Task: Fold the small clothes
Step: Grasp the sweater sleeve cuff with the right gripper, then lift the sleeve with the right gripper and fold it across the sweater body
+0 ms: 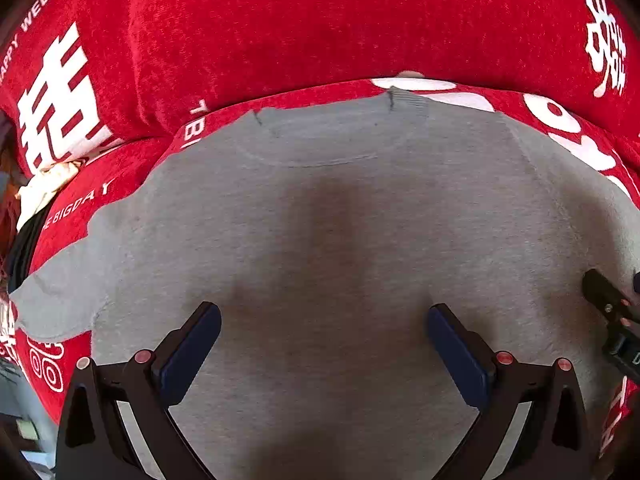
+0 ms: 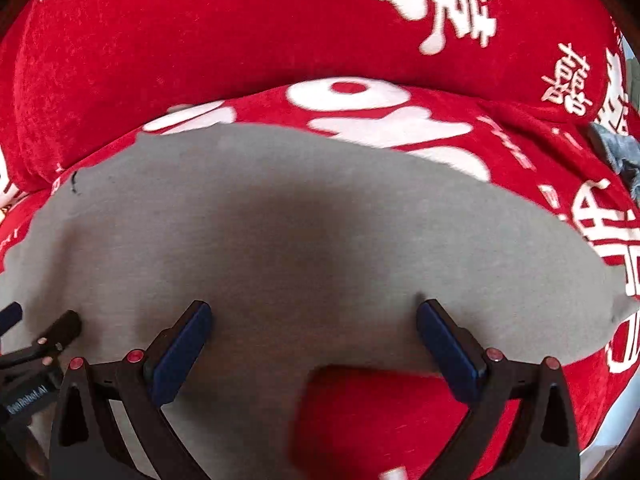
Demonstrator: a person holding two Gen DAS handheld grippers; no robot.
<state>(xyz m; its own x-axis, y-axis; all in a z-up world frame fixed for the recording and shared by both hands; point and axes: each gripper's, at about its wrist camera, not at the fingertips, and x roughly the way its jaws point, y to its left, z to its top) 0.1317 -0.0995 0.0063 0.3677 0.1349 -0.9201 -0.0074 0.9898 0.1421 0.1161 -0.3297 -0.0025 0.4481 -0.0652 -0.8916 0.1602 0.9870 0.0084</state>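
A grey T-shirt (image 1: pixel 328 208) lies flat on a red cover with white lettering (image 1: pixel 280 20), collar toward the far side. My left gripper (image 1: pixel 324 320) hovers open just above the shirt's middle, holding nothing. In the right wrist view the same grey shirt (image 2: pixel 280 216) fills the middle. My right gripper (image 2: pixel 314 318) is open and empty over its near edge, where red cover (image 2: pixel 380 412) shows below the hem. The right gripper's finger shows at the right edge of the left wrist view (image 1: pixel 608 300). The left gripper's finger shows at the left edge of the right wrist view (image 2: pixel 60 332).
A raised red cushion (image 2: pixel 200 40) runs along the far side behind the shirt. A blue denim item (image 2: pixel 618 148) lies at the far right. A cream cloth (image 1: pixel 44 188) pokes out at the left between cushion and cover.
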